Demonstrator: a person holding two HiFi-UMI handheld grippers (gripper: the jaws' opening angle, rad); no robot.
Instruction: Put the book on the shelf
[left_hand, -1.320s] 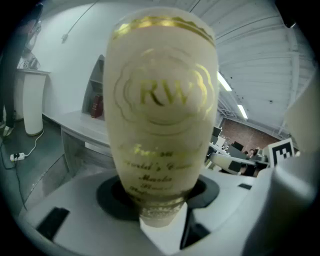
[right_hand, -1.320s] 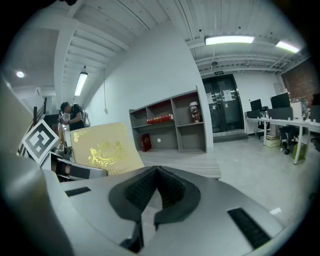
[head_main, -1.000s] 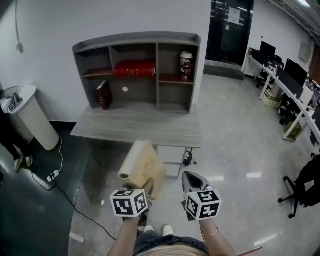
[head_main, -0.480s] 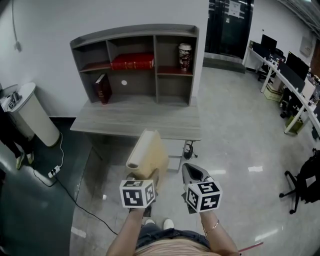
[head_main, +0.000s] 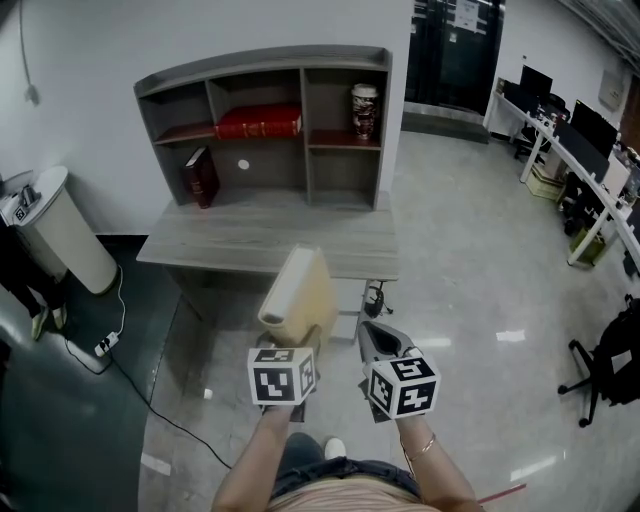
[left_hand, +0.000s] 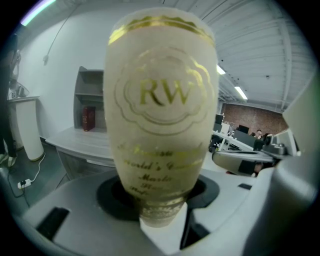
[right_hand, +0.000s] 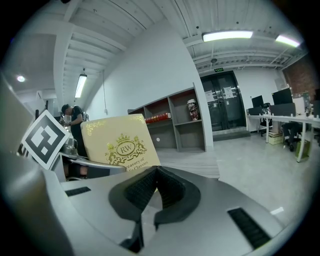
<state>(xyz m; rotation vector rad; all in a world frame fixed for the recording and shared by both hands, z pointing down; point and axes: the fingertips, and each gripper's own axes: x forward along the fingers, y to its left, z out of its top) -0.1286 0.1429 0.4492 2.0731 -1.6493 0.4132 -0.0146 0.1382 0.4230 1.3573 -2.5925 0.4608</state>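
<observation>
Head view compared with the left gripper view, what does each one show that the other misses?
Head view only: the red book lying flat on a shelf, and the can right of it. Left gripper view only: gold RW lettering on the spine of the cream book. Both: that cream book, the shelf unit, the dark red book leaning in it, the white bin.

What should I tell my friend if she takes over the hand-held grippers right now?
Left hand-held gripper: shut on the cream book, held up in front of the person.
Right hand-held gripper: shut, empty, beside the left one.
The shelf stands on the desk ahead, some way off. It holds a red book lying flat, a dark book leaning at the lower left, and a cup on the right.
Done: cream book picked up.
Left: walk to the desk, set the book on the shelf, let go.
</observation>
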